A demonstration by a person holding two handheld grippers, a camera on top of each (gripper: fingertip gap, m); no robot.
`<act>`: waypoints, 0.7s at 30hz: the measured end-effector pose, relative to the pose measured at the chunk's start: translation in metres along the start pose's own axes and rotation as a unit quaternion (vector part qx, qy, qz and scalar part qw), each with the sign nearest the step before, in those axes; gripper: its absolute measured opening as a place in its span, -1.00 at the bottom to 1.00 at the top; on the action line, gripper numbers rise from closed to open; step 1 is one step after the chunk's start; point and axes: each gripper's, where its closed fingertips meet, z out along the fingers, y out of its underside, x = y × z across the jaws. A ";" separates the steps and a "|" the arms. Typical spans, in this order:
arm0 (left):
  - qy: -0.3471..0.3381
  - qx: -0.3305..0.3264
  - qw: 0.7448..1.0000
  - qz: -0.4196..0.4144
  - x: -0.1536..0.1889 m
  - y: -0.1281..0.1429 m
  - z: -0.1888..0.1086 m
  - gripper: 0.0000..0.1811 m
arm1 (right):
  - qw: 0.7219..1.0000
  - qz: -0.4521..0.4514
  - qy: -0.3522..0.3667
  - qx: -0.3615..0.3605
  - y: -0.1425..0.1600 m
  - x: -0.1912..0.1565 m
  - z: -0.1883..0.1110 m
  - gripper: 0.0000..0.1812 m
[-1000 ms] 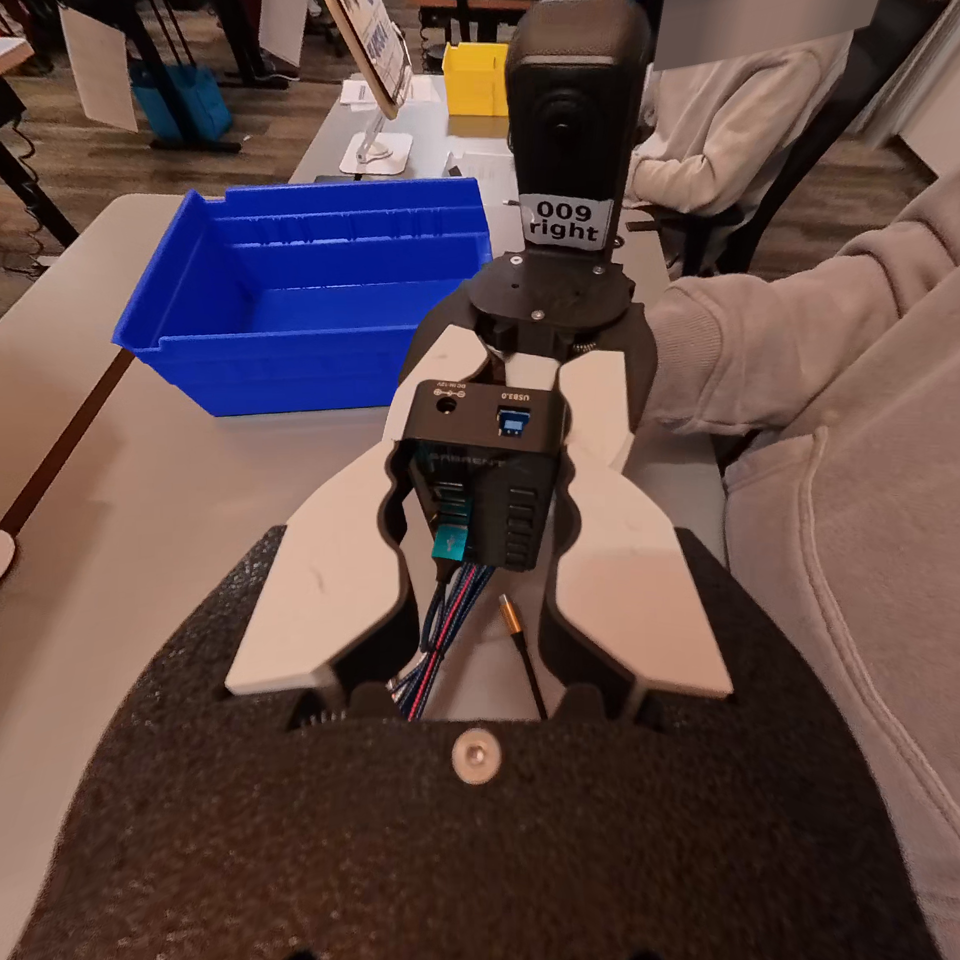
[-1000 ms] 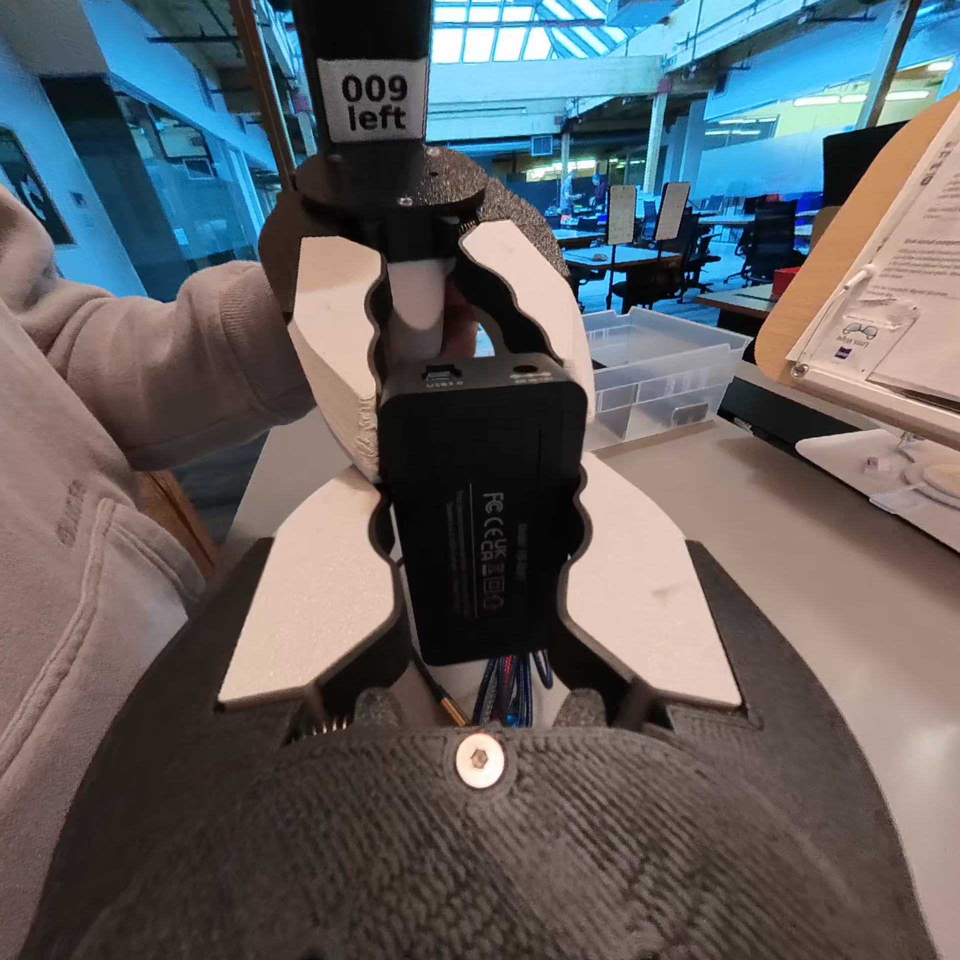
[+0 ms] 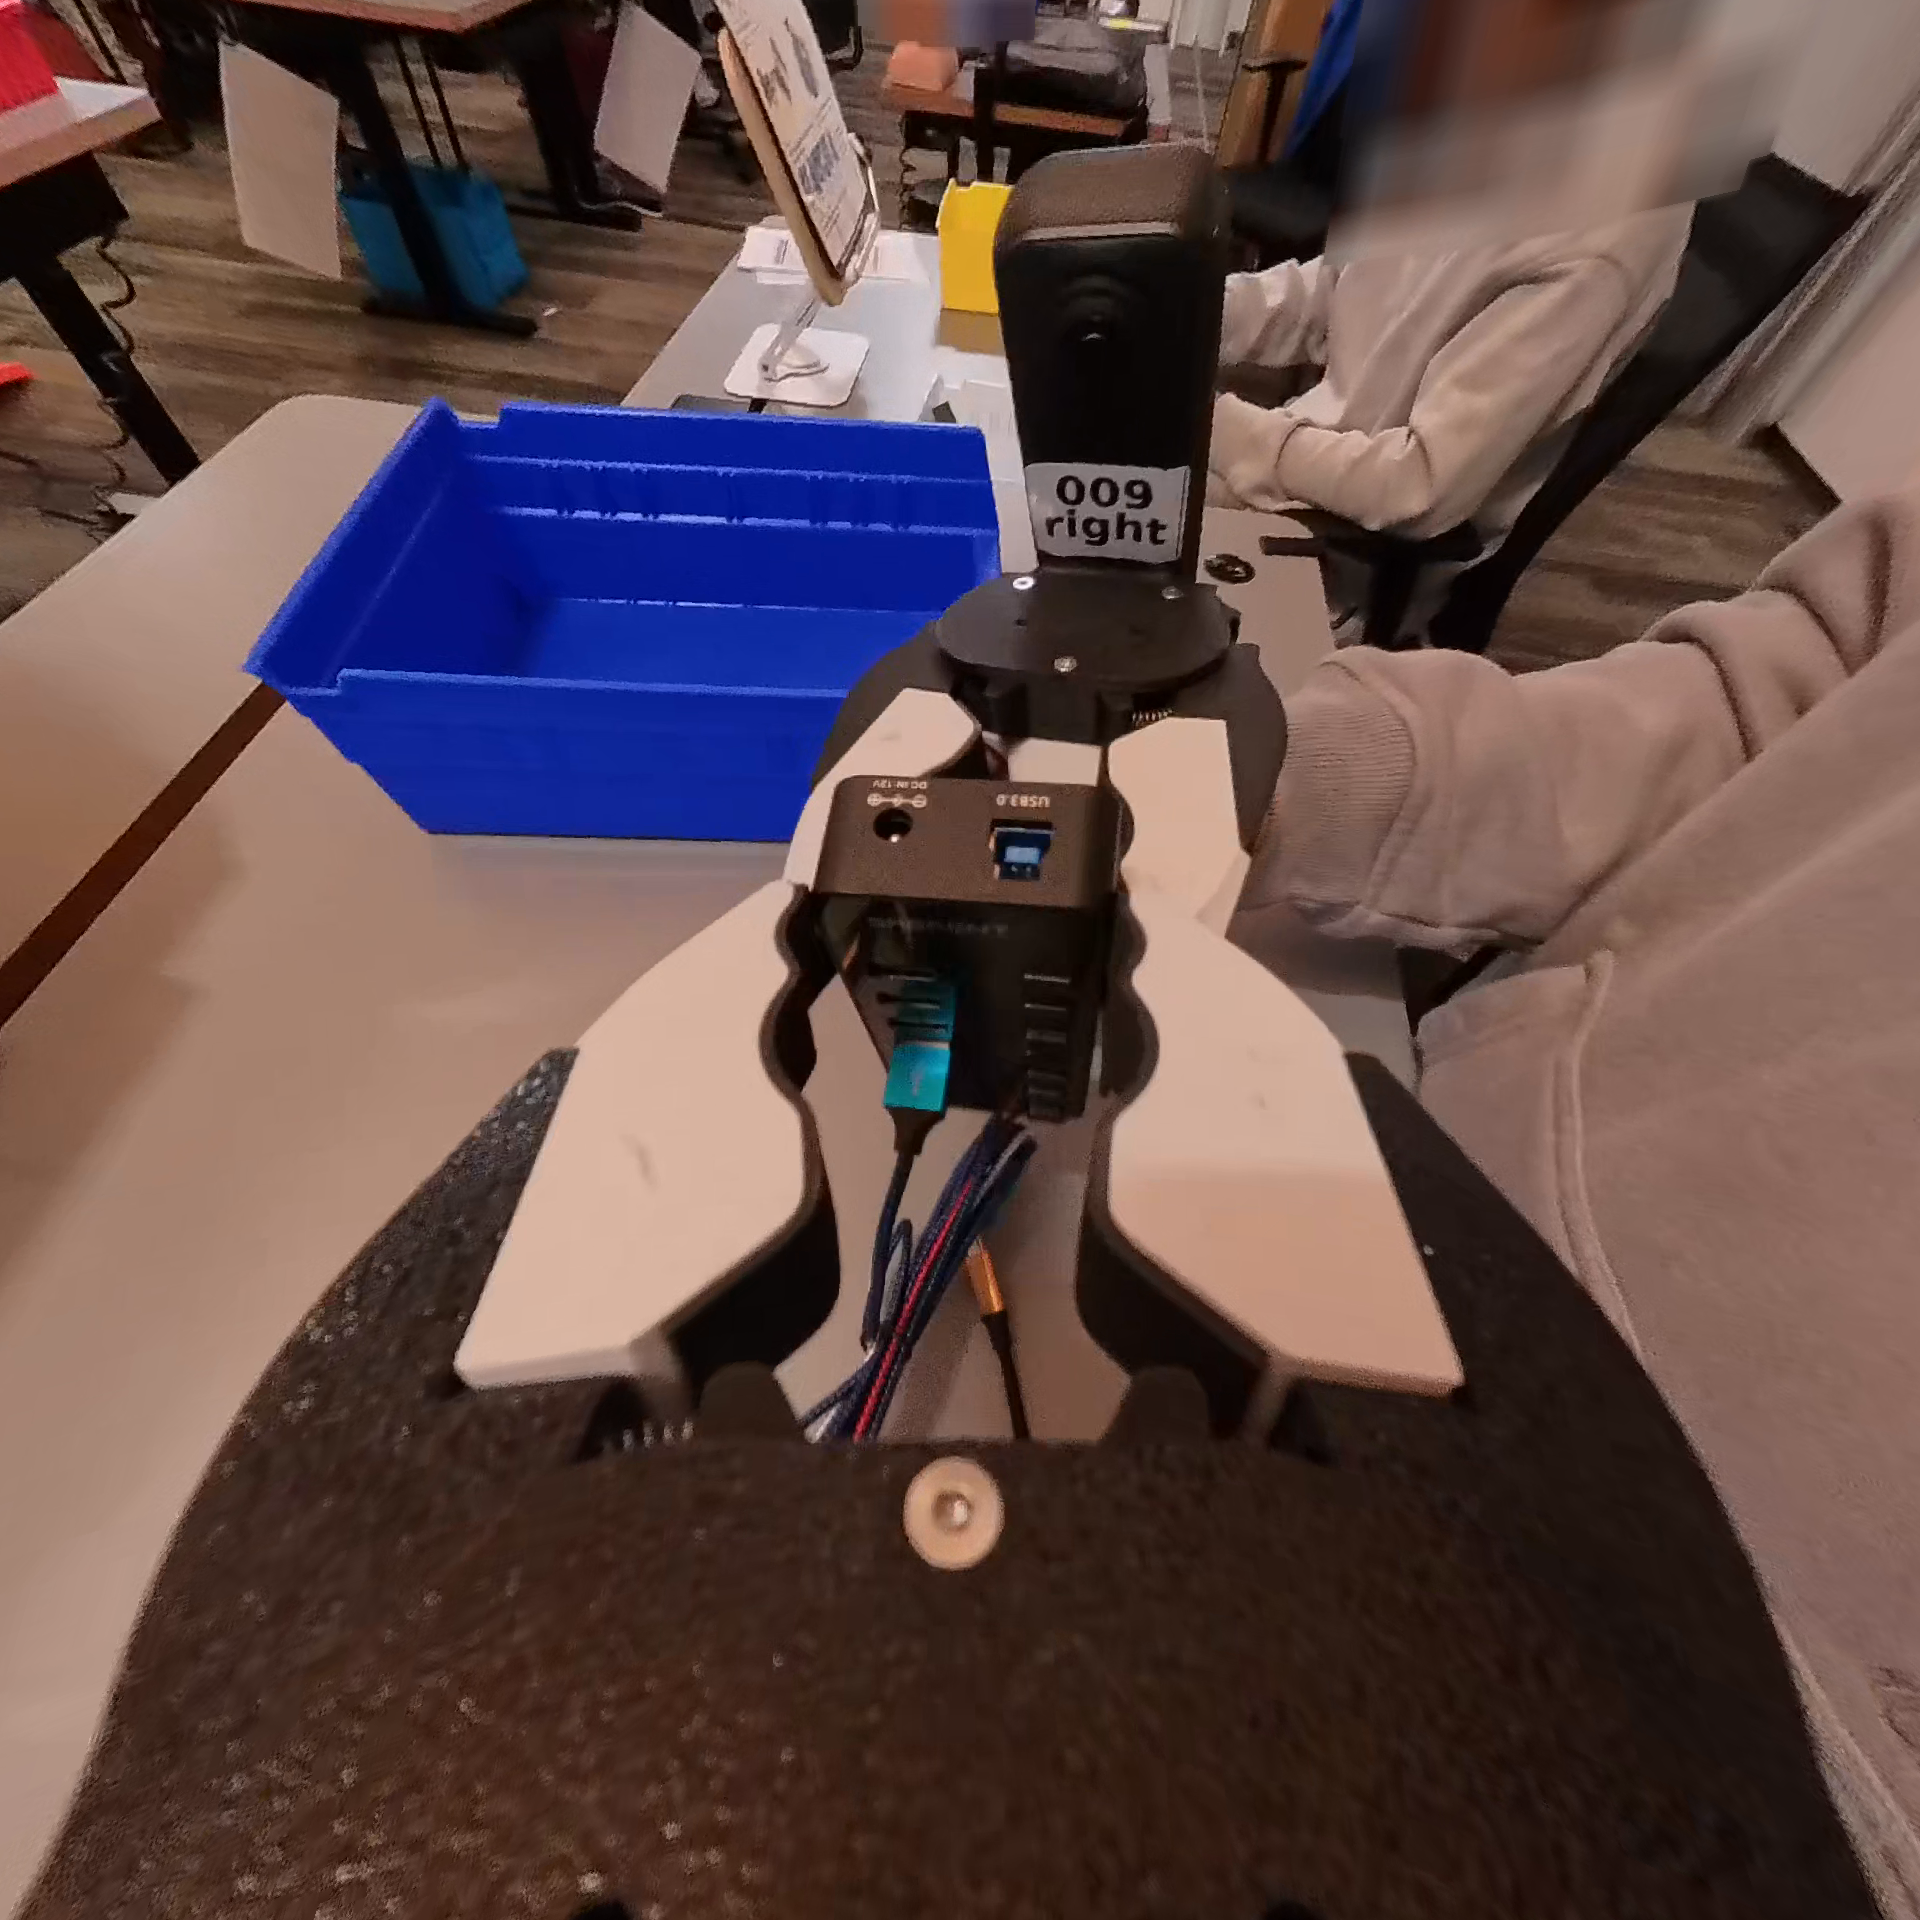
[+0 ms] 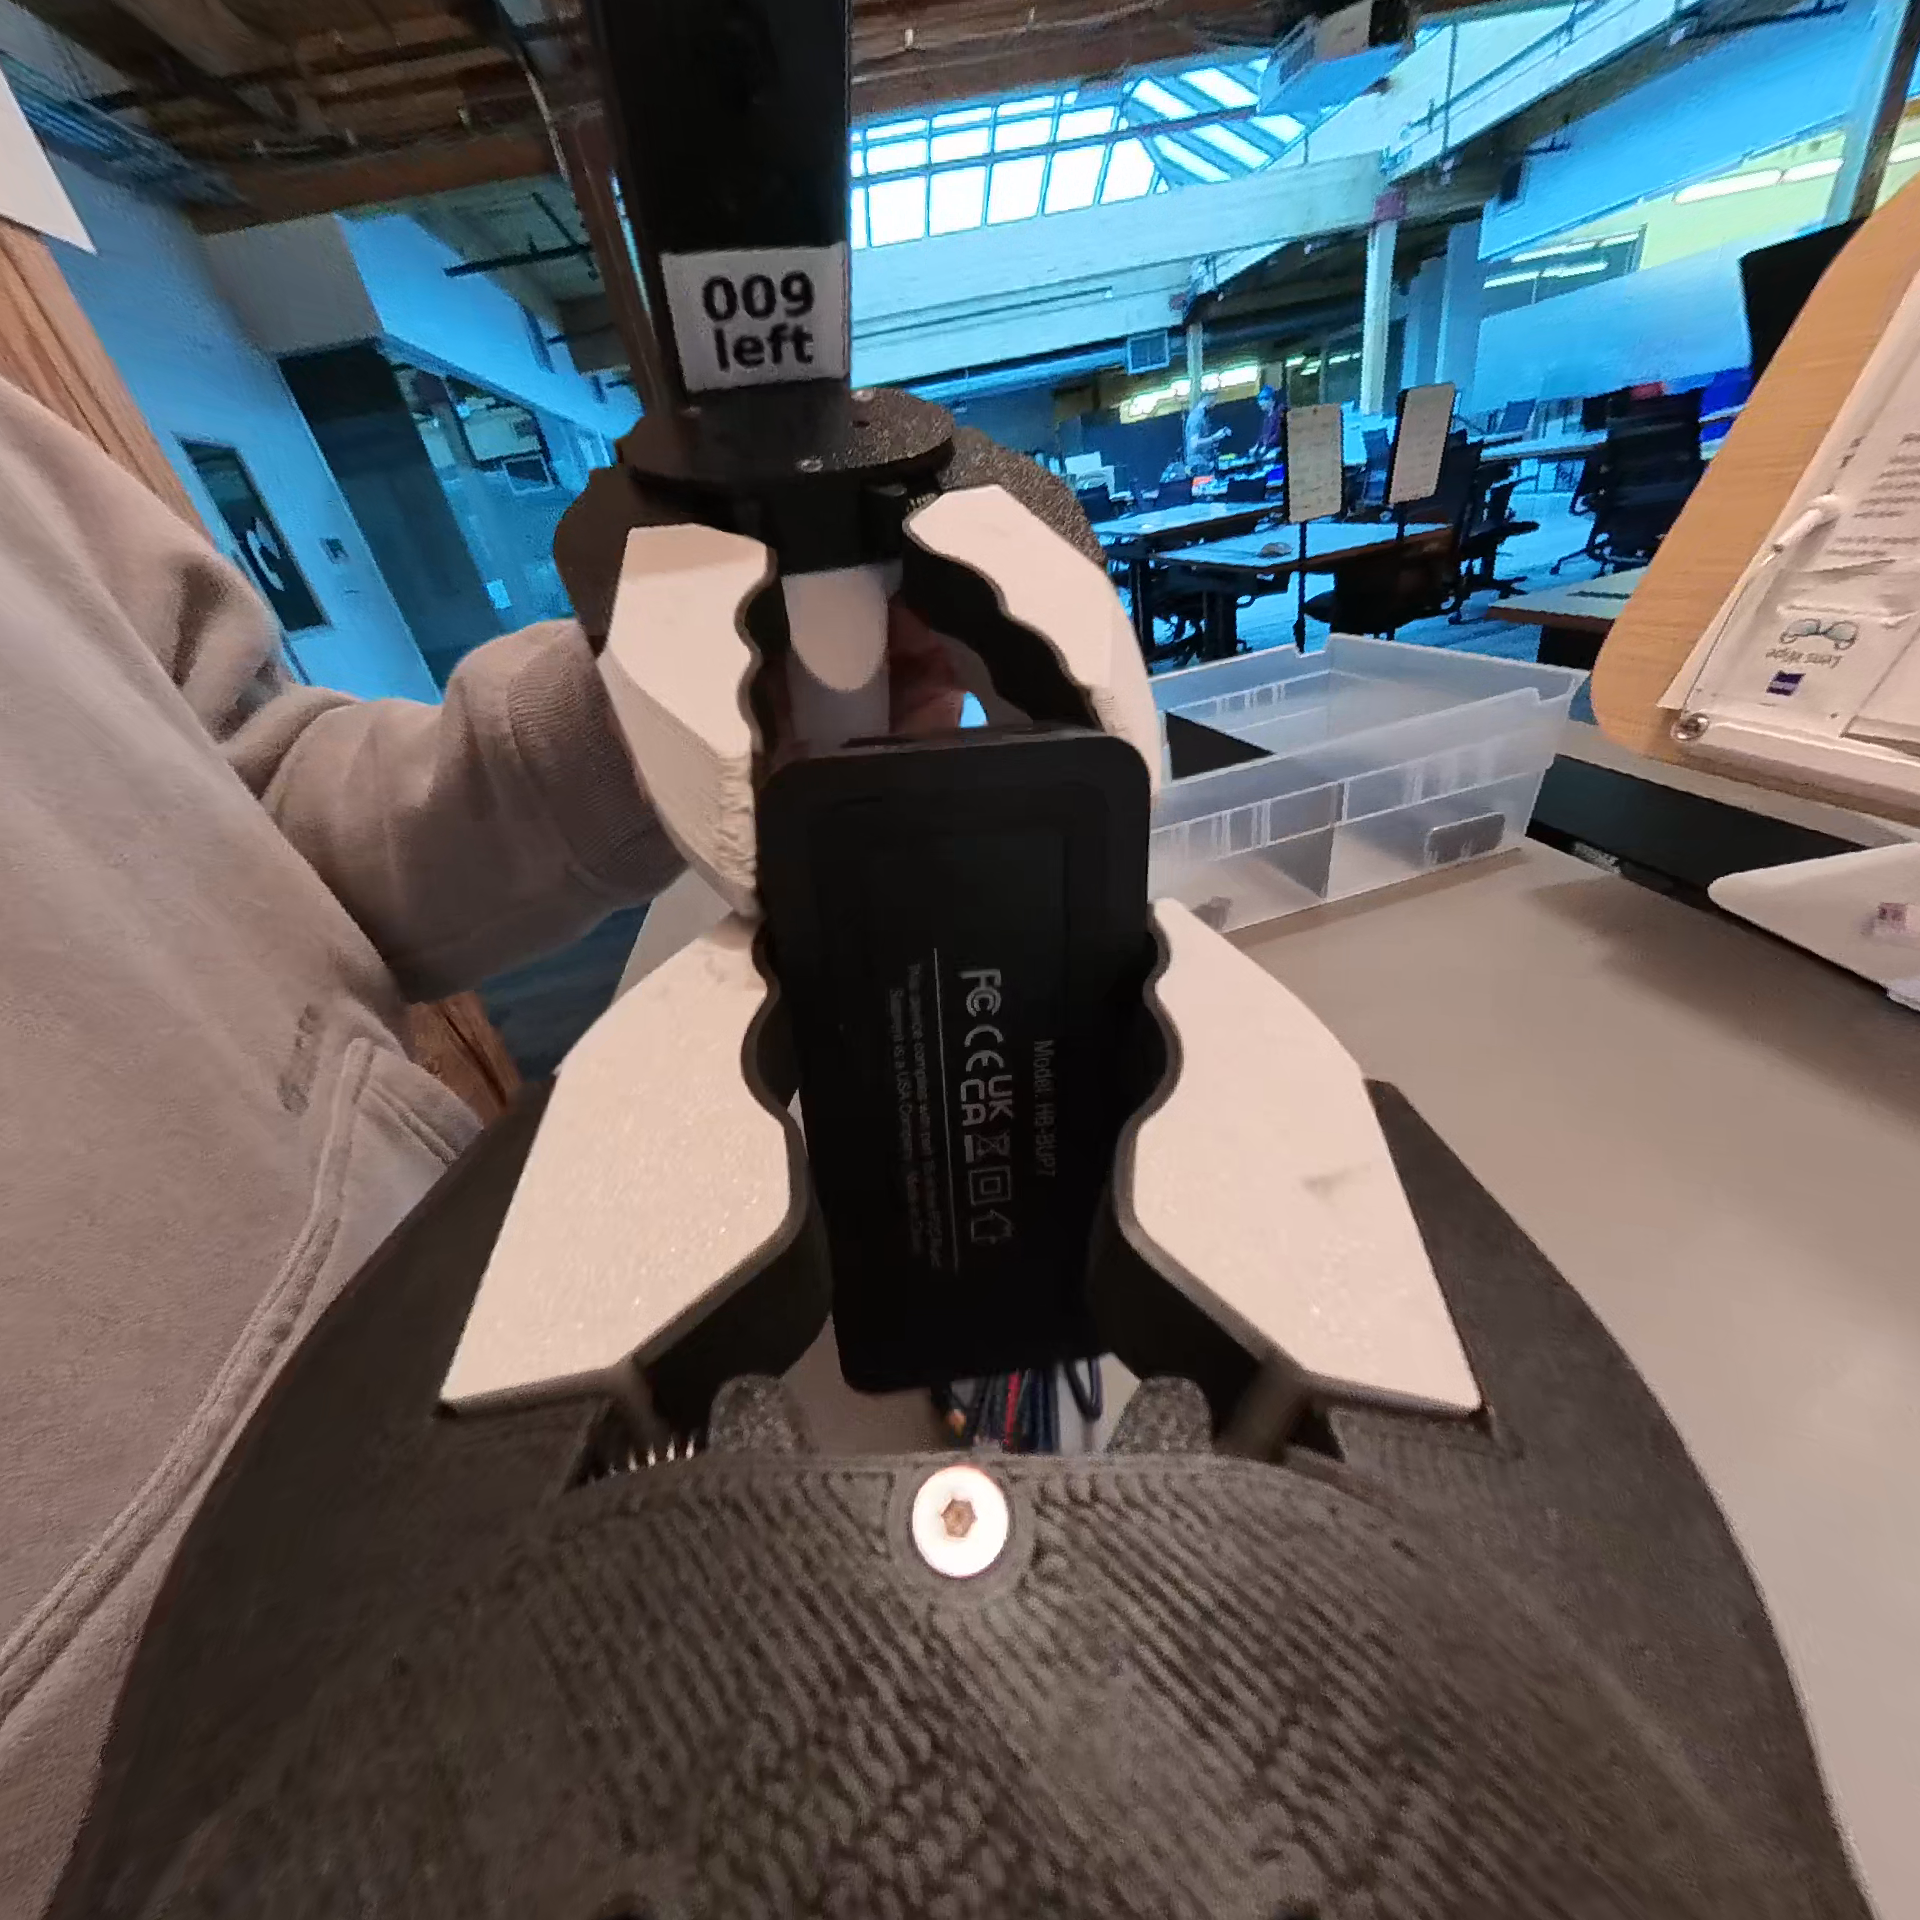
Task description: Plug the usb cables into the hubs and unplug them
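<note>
Black USB hub (image 3: 961, 935) is held mid-frame, clamped by both grippers facing each other: left gripper (image 3: 961, 914) closed on its near sides, right gripper (image 4: 951, 997) closed on the same hub (image 4: 956, 1070). A teal plug (image 3: 916, 1075) is seated in a port; braided cables (image 3: 914, 1278) hang below. Blue bin (image 3: 623, 644) is seen at upper left on the table (image 3: 260, 987).
</note>
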 end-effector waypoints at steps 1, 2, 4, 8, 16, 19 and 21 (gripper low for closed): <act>0.000 -0.004 1.000 0.007 0.000 0.000 0.000 -0.42 | 1.000 -0.003 0.000 -0.008 0.001 -0.001 0.000 -0.32; -0.002 -0.011 1.000 0.018 0.000 0.000 0.000 -0.42 | 1.000 -0.013 0.005 -0.008 0.001 0.000 0.001 -0.32; 0.001 -0.030 0.999 0.031 0.000 0.002 -0.001 -0.42 | 1.000 -0.021 0.007 -0.015 0.003 0.000 0.002 -0.31; 0.008 -0.058 0.996 0.069 0.004 0.001 -0.008 -0.42 | 0.999 -0.033 -0.007 -0.030 0.005 -0.004 0.004 -0.33; 0.019 -0.055 0.994 0.097 0.007 -0.011 -0.014 -0.42 | 0.998 -0.045 0.002 -0.049 0.012 -0.004 0.004 -0.33; 0.028 -0.041 0.994 0.099 0.008 -0.013 -0.015 -0.42 | 0.997 -0.052 0.008 -0.063 0.014 -0.004 0.004 -0.33; 0.032 -0.014 0.996 0.081 0.009 -0.019 -0.014 -0.42 | 0.999 -0.038 0.002 -0.039 0.008 -0.006 0.005 -0.33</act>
